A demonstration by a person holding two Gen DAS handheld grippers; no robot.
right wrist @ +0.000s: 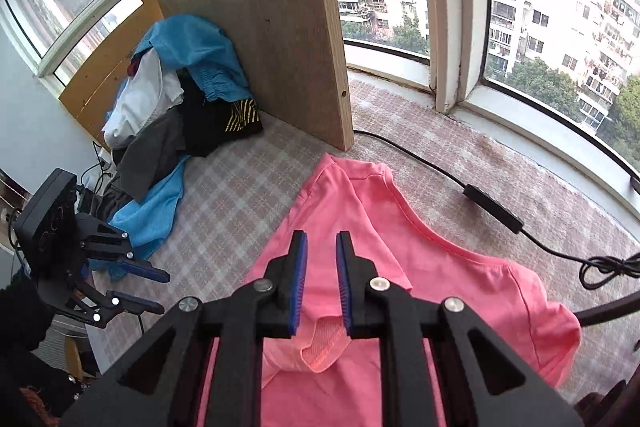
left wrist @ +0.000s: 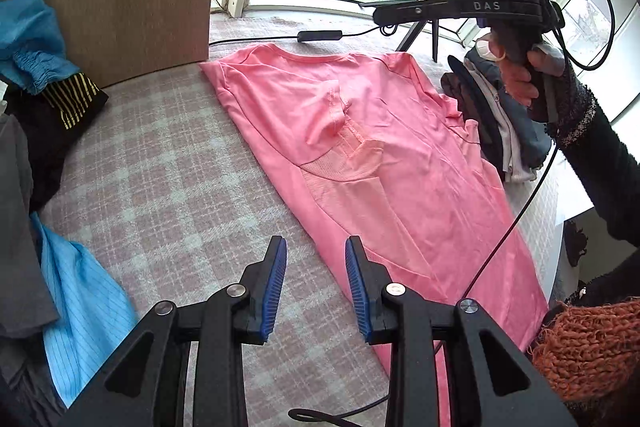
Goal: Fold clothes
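A pink T-shirt point(left wrist: 384, 155) lies spread on a checked cloth surface point(left wrist: 168, 187), filling the centre and lower right of the left wrist view. One sleeve point(left wrist: 332, 111) is folded in over its body; the rest lies flat, so the fold looks partly made. The left gripper point(left wrist: 316, 283) hovers at its near edge, jaws spread and empty. The right gripper point(right wrist: 321, 283), jaws parted and holding nothing, hangs over the sleeve. A heap of unfolded clothes point(right wrist: 176, 99) sits in the upper left of the right wrist view.

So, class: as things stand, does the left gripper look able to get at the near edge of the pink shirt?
Probably yes. The left gripper is open, holds nothing, and hovers right at the pink shirt edge on the checked cloth. Nothing lies between them; only a thin black cable crosses the shirt further right.
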